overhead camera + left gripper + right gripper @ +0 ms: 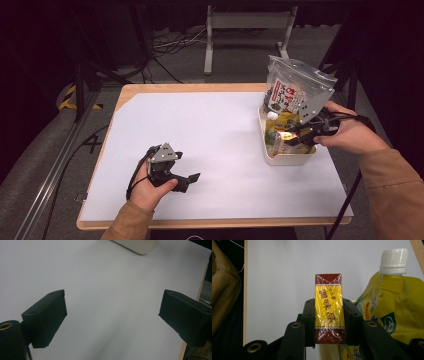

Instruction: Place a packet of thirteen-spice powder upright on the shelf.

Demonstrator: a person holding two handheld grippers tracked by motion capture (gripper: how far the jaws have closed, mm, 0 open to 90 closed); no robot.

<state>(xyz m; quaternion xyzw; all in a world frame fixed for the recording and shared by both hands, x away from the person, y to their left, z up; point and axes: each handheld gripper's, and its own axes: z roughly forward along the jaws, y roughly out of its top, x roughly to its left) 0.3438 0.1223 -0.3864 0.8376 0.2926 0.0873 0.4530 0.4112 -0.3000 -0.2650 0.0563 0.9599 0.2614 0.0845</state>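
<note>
The right hand-held gripper clamps a red-and-yellow box over the bin at the tabletop's right edge; the left hand-held gripper gapes wide near the front edge.

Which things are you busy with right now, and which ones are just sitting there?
Busy with:
right gripper, clamped on the yellow and red box
white bin

Just sitting:
yellow spout pouch
clear snack bag
left gripper, open over the white table
</note>
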